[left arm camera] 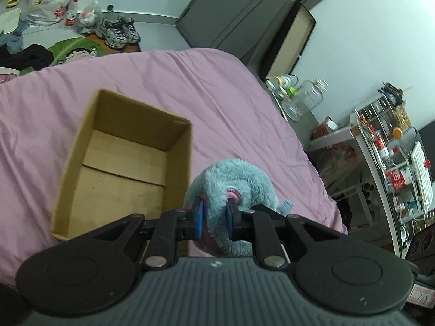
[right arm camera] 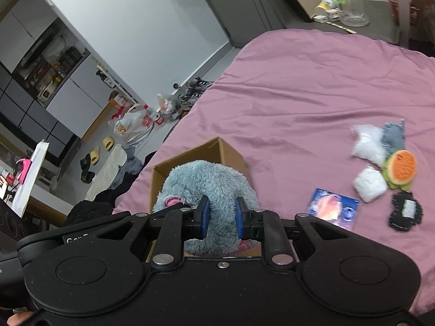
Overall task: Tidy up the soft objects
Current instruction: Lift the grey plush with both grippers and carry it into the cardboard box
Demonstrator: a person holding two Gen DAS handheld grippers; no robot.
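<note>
Both our left hand-held gripper point(left arm camera: 214, 218) and right hand-held gripper point(right arm camera: 220, 217) clamp the fluffy blue plush shark point(left arm camera: 233, 184); we should centre it over the open brown cardboard box point(left arm camera: 119, 163) before releasing.

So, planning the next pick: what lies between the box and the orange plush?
Right wrist view: bare pink sheet between box and orange plush; a blue card lies nearer the camera.

A lived-in bedroom: a pink-sheeted bed point(left arm camera: 231, 103), sneakers point(left arm camera: 119, 31) and slippers point(right arm camera: 101, 148) on the floor, cluttered shelves point(left arm camera: 391, 157).
</note>
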